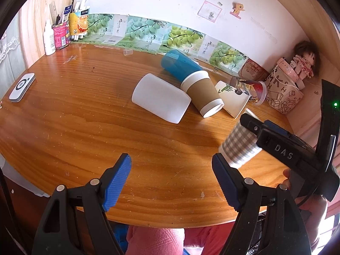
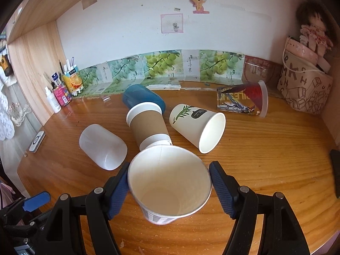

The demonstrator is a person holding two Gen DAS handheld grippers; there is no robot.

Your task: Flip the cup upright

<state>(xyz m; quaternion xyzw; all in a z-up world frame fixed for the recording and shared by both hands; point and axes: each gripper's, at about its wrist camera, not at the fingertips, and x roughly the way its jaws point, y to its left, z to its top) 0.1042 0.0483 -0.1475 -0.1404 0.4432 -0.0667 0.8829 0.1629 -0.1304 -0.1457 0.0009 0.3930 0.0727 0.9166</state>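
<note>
Tongs on the right grip a checked cup, one blue pad against each side of its wall just below the rim. The cup's mouth faces the right wrist camera and its white inside and base are visible. In the left wrist view the same cup sits at 3 o'clock, tilted, with the right tongs closed across it; whether its base touches the table cannot be told.

Left tongs are wide apart and hold nothing, hovering over bare wood at the near edge.

Five other cups lie on their sides toward 12 o'clock of the held cup in the right view:
- white plastic cup, at 10 o'clock, apart from the rest;
- brown-sleeved cup, mouth toward the camera, just behind the held cup's rim;
- blue cup, touching the far end of the brown one;
- leaf-print paper cup, at 1 o'clock, mouth to the right;
- printed clear cup, further back at 2 o'clock.

Along the back wall stands a strip of grape cartons. A pen holder and a white bottle occupy the far left corner, a doll above a patterned bag the far right.
</note>
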